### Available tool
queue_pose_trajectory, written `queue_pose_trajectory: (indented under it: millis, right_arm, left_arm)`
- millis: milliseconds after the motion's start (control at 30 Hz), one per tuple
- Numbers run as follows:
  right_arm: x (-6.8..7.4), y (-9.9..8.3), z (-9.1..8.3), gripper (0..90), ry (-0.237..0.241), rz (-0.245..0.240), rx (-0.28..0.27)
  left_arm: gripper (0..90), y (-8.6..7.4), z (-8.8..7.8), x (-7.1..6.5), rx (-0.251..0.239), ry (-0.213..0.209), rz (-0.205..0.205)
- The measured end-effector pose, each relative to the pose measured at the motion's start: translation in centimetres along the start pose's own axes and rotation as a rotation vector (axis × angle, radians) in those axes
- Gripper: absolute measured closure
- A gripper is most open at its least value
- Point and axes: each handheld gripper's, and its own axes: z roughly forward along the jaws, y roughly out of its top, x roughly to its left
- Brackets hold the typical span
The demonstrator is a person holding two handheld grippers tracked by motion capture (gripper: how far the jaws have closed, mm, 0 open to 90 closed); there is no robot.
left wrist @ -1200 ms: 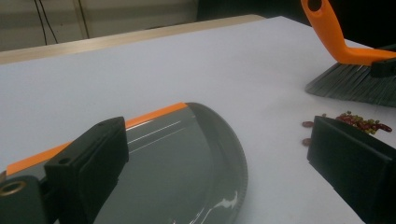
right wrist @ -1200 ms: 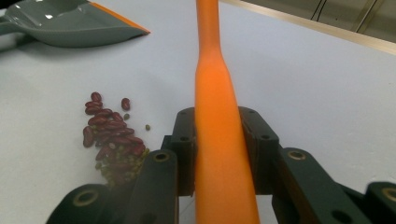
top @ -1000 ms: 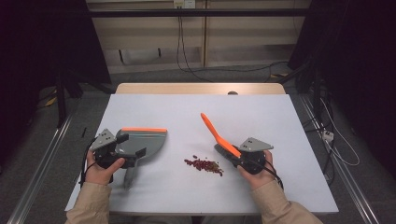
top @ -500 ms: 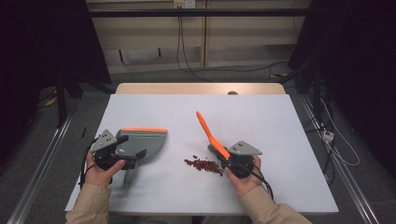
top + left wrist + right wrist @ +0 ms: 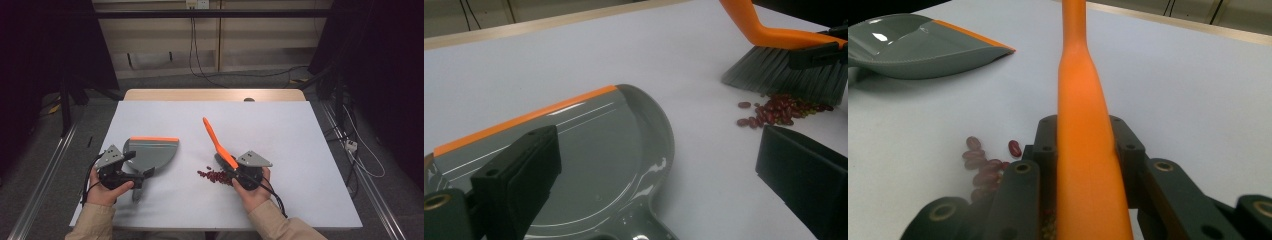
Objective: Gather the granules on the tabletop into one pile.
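The right gripper [image 5: 239, 172], clamped on the brush [image 5: 216, 142], could scatter the beans [image 5: 212, 175] past the dustpan [image 5: 150, 152] if swept too briskly.

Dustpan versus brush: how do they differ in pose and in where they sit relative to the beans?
The dustpan lies flat on the table, apart from the red beans; the brush tilts up, its bristles at the pile. The left gripper is at the dustpan's handle; the right gripper clamps the brush. Both are grey and orange.
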Motion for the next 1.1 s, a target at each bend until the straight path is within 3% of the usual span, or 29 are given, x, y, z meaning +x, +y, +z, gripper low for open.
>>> queue_pose_trajectory:
  millis: [233, 467, 600, 767, 1000, 1100]
  right_arm:
    - [0.7, 0.0, 0.3, 71.0, 0.019, -0.019, -0.011]
    - [0.9, 0.0, 0.7, 71.0, 0.031, -0.004, -0.033]
    - [0.7, 0.2, 0.5, 71.0, 0.01, -0.022, -0.05]
    - [-0.9, 0.8, -0.2, 71.0, 0.013, 0.034, -0.091]
    - [-3.1, 1.1, -1.2, 71.0, 0.024, 0.054, -0.126]
    - [-3.5, 1.0, -1.4, 71.0, 0.037, 0.051, -0.127]
  left_arm:
    - [4.4, -0.1, 0.2, -0.1, 0.007, -0.002, 0.0]
    - [4.6, -0.3, 0.2, -0.1, 0.018, -0.004, 0.004]
    - [4.6, -0.3, 0.1, -0.1, 0.021, -0.002, 0.006]
    - [4.6, -0.4, -0.1, -0.1, 0.031, 0.016, 0.005]
    - [4.8, -1.1, -0.5, -0.2, 0.058, 0.037, -0.009]
    - [4.9, -1.4, -0.6, -0.2, 0.079, 0.073, -0.003]
